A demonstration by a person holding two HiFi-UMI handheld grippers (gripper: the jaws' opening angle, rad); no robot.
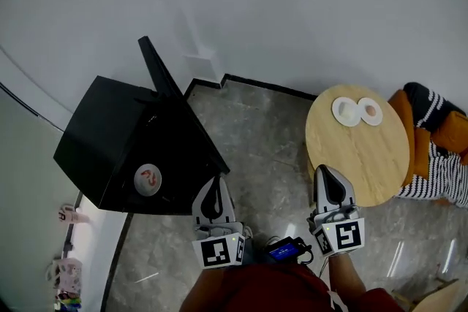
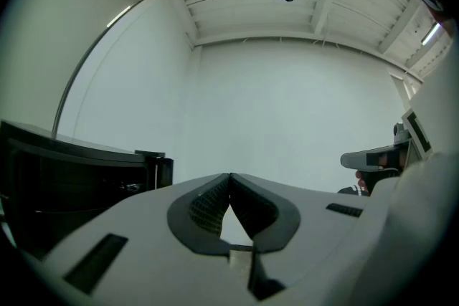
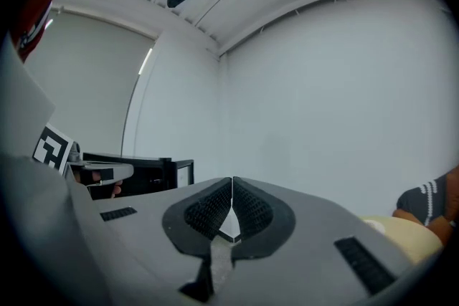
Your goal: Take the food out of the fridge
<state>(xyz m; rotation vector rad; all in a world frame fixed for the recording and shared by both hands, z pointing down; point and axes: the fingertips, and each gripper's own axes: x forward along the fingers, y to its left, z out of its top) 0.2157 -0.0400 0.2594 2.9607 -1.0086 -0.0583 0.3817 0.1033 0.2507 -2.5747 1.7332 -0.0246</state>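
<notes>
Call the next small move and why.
Probably open the left gripper and ease it toward the plate of red food in the fridge. The door stands open, the plate sits inside, and the left gripper is shut on nothing and nearer than the right gripper.

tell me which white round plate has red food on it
The white round plate inside the open black fridge; the two on the round wooden table show no red.

You are holding the left gripper (image 1: 217,183) and the right gripper (image 1: 326,174) side by side, both pointing forward. Their jaws are pressing together, gripping nothing.
</notes>
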